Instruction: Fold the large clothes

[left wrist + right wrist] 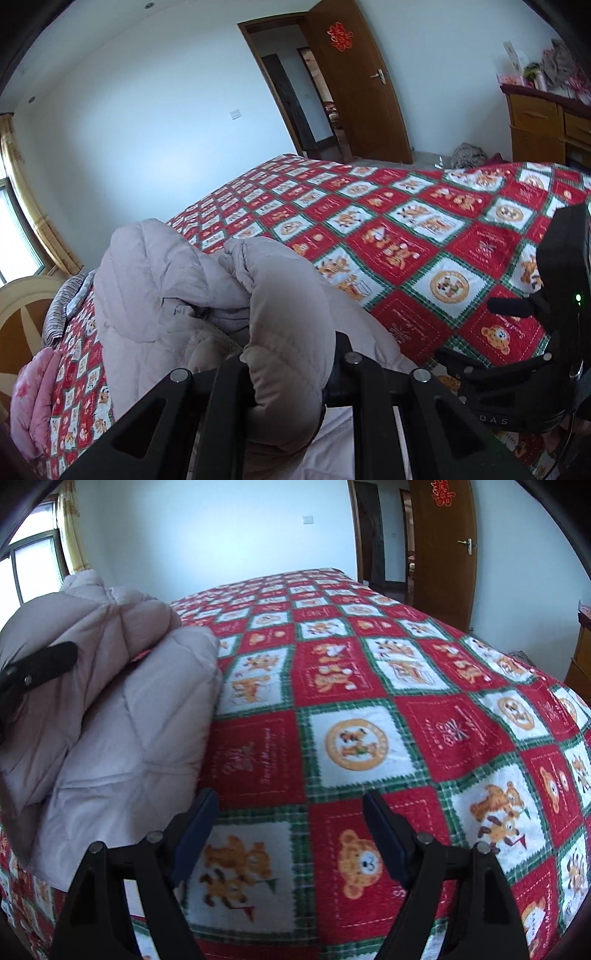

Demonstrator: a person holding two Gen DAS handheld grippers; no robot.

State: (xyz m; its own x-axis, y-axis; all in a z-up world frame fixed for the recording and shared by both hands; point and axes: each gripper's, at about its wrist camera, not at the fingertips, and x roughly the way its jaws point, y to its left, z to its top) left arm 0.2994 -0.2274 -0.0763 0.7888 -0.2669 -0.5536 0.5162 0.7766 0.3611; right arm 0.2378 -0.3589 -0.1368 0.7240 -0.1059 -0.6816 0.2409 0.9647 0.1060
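Your left gripper [291, 373] is pinched tight on a puffy fold of the beige quilted coat [177, 280]; the fabric bulges up and over between its fingers, and the rest of the coat hangs bunched ahead of them, partly resting on the red patchwork bedspread [424, 236].

Your right gripper [288, 834] is spread wide with nothing between the fingers, only bedspread below and ahead. From the right wrist view the coat sits off to the left of those fingers, the nearest quilted panel just beside the left finger [195, 827].

Risks, as I read it:
- The left grip is on one thick, slippery roll only. Slick puffer fabric can slide out if you pull fast, and the coat drops in a heap.
- One-handed carry lets the free side sag and twist, so the fold line goes crooked.
- The right fingers are close to the bedspread. Close them low and you likely grab bedspread with or instead of coat.
- The two grippers are near each other at the coat's edge; reaching across could knock them together.
- Which part of the coat is pinched I cannot tell, so you may be folding off-axis.
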